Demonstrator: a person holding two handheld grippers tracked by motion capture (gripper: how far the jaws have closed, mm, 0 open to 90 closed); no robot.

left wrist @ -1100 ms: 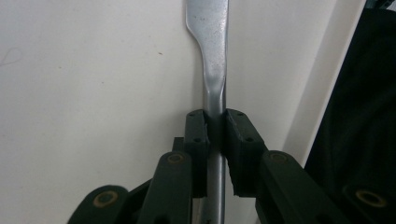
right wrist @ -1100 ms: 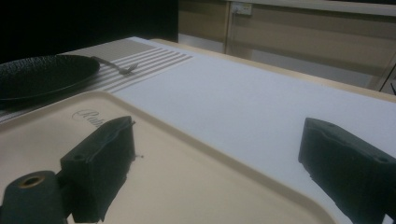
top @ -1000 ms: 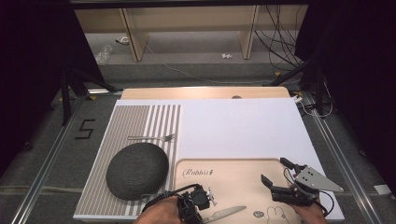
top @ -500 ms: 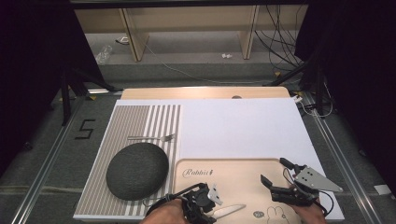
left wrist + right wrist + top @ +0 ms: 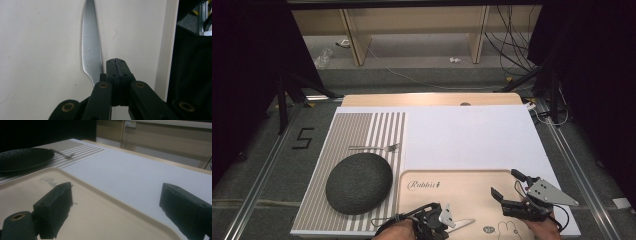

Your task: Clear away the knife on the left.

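A: Entry — knife pickup. The left gripper (image 5: 116, 65) sits at the near edge of the cream tray (image 5: 472, 185), its jaws having just been closing and now pressed together. The knife (image 5: 90, 47) lies flat on the tray with its blade running away from the gripper.

B: Is the knife actually between the pads?

A: Hard to say. In the left gripper view the jaws look fully met, and the blade's base passes just beside their left edge. The handle is hidden under the jaws, so whether anything is pinched cannot be told.

B: And the right gripper (image 5: 515, 194)?

A: Jaws wide apart, nothing between them, hovering over the tray's right part.

B: Risks from here?

A: Main one — the jaws may have shut beside the knife rather than on it, so a lift would come up empty. If only an edge is caught, the thin smooth metal could swivel or slip out. The plate (image 5: 359, 182) and fork (image 5: 374, 147) on the striped mat lie well apart from it.
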